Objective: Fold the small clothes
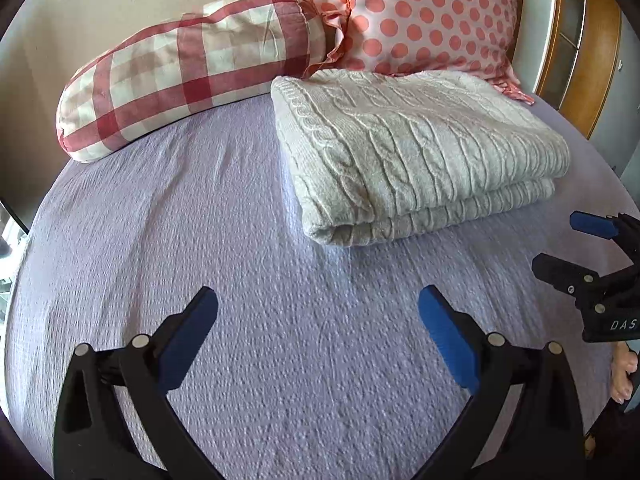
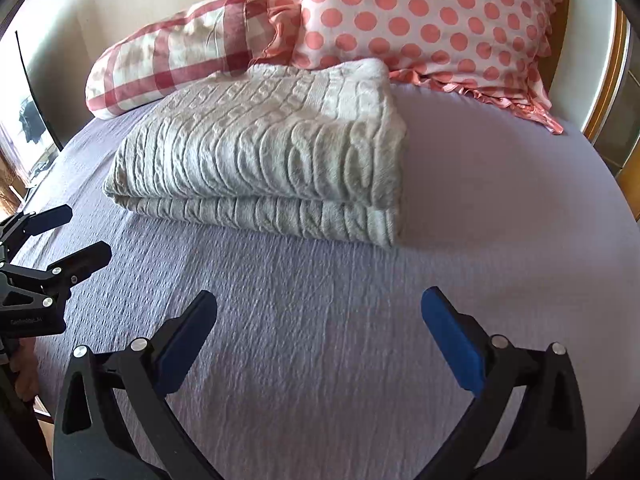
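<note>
A cream cable-knit garment lies folded in a thick rectangle on the lilac bedspread, ahead of both grippers; it also shows in the right wrist view. My left gripper is open and empty, above the bedspread short of the fold. My right gripper is open and empty, also short of the fold. The right gripper shows at the right edge of the left wrist view, and the left gripper at the left edge of the right wrist view.
A red-and-cream checked bolster and a pink polka-dot pillow lean against the wall behind the garment. A wooden bed frame is at the right. The bed's left edge drops off near a window.
</note>
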